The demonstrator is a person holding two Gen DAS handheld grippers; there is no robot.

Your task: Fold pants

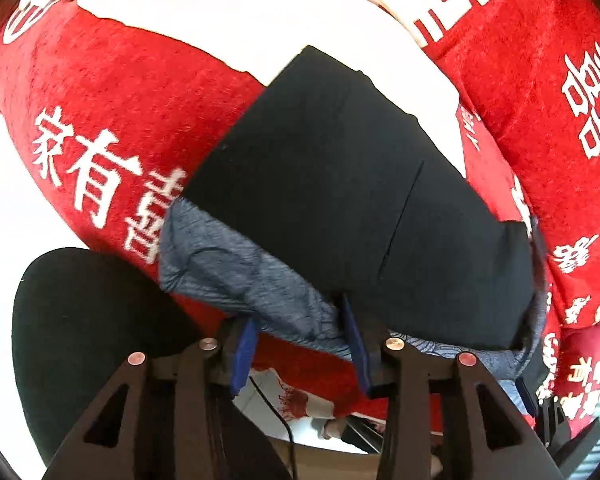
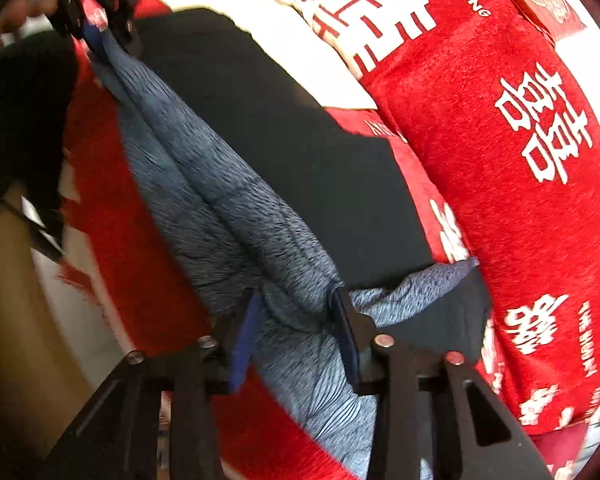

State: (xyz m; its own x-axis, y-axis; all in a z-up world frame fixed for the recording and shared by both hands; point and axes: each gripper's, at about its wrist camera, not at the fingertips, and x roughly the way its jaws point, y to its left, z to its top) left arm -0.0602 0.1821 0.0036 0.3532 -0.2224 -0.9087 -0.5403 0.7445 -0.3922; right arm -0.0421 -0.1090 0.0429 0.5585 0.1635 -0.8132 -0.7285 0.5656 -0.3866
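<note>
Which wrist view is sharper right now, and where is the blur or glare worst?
Left wrist view: fairly sharp on the black pants and the red blanket; its white patches are blown out; fisheye bends the edges. Right wrist view: softer, motion smear at the left edge and on the grey lining; the left gripper at top left is blurred.

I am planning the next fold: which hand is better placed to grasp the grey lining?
Probably the right: the grey lining lies between the open jaws of the right gripper, while the left gripper meets only its edge, over the red blanket.
</note>
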